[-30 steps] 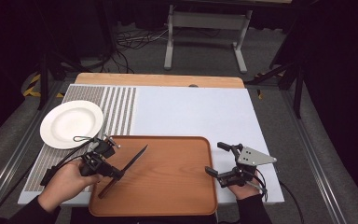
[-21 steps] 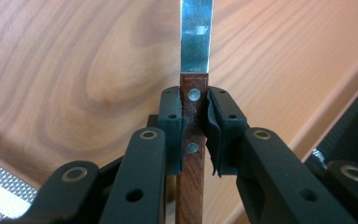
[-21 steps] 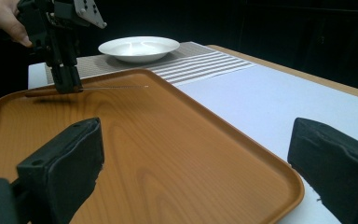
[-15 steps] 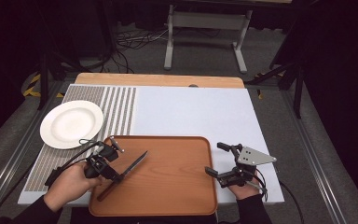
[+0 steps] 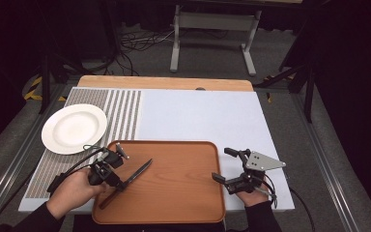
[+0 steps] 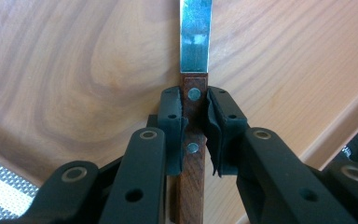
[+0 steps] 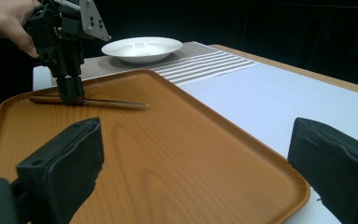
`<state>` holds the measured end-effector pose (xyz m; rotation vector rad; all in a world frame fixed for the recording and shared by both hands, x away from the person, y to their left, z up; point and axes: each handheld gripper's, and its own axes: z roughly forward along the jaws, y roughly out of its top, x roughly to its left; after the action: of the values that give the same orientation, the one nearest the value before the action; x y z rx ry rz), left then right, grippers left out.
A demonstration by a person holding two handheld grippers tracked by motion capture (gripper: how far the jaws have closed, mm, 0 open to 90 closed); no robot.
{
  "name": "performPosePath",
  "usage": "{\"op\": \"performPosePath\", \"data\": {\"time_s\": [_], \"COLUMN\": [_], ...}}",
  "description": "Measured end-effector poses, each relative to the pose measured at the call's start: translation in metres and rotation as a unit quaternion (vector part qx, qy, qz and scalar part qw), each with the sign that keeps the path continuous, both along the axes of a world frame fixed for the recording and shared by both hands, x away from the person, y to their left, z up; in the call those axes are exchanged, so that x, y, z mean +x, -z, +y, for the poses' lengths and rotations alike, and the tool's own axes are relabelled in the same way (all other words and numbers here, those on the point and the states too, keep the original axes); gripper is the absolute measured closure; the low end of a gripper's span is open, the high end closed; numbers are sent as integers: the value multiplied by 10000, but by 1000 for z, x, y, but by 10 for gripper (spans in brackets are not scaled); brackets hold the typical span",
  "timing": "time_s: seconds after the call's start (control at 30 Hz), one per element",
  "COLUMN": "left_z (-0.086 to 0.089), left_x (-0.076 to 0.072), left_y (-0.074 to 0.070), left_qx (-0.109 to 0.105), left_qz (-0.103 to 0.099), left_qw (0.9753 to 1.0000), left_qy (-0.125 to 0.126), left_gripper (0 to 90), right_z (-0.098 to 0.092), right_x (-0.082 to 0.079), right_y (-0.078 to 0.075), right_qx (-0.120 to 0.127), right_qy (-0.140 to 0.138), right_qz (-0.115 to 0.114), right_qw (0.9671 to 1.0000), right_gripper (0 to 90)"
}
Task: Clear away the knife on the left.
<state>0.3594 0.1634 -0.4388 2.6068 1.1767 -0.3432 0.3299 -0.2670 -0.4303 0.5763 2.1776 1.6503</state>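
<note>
A knife with a brown riveted wooden handle and steel blade (image 5: 140, 171) lies at a slant on the left part of a wooden tray (image 5: 178, 203). My left gripper (image 5: 119, 185) is shut on its handle just behind the blade (image 6: 196, 37), one pad on each side (image 6: 195, 121). In the right gripper view the knife (image 7: 116, 103) rests flat on the tray (image 7: 168, 140) under the left gripper (image 7: 71, 93). My right gripper (image 5: 221, 164) stands open at the tray's right rim, with nothing between its jaws (image 7: 196, 163).
A white plate (image 5: 74, 128) sits on a grey striped mat (image 5: 125, 111) to the far left of the tray. White table surface (image 5: 198, 116) stretches beyond the tray. Cables trail from both grippers. A metal stand and dark floor lie past the far edge.
The left gripper shifted slightly right with the knife, and the blade tip dropped closer to the tray. The right gripper stayed put.
</note>
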Motion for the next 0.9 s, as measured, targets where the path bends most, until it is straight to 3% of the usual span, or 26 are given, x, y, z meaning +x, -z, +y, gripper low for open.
{"op": "performPosePath", "data": {"time_s": [0.5,0.57,0.63,0.67,0.7,0.73,0.77,0.9], "left_z": [0,1,2,2,3,3,4,4], "left_x": [-1,-1,-1,-1,-1,-1,-2,-3], "left_y": [1,0,-1,-2,-3,-3,-5,-9], "left_qx": [-71,-116,-224,-324,-489,-489,-558,-685], "left_qz": [17,-107,-103,-108,-277,-277,-422,-765], "left_qw": [10000,9999,9997,9994,9984,9984,9975,9944], "left_qy": [18,10,13,24,49,49,134,249], "left_gripper": [759,683,610,507,462,413,413,256], "right_z": [0,0,0,0,0,0,0,0], "right_x": [0,0,0,0,0,0,0,0], "right_y": [0,1,1,1,1,1,1,1], "right_qx": [-19,-21,-24,-27,-27,-27,-27,-21], "right_qy": [-7,-5,-8,-11,-11,-11,-10,-19], "right_qz": [15,24,34,21,20,20,25,17], "right_qw": [10000,10000,10000,10000,10000,10000,10000,10000], "right_gripper": [42,43,43,42,43,43,42,43]}}
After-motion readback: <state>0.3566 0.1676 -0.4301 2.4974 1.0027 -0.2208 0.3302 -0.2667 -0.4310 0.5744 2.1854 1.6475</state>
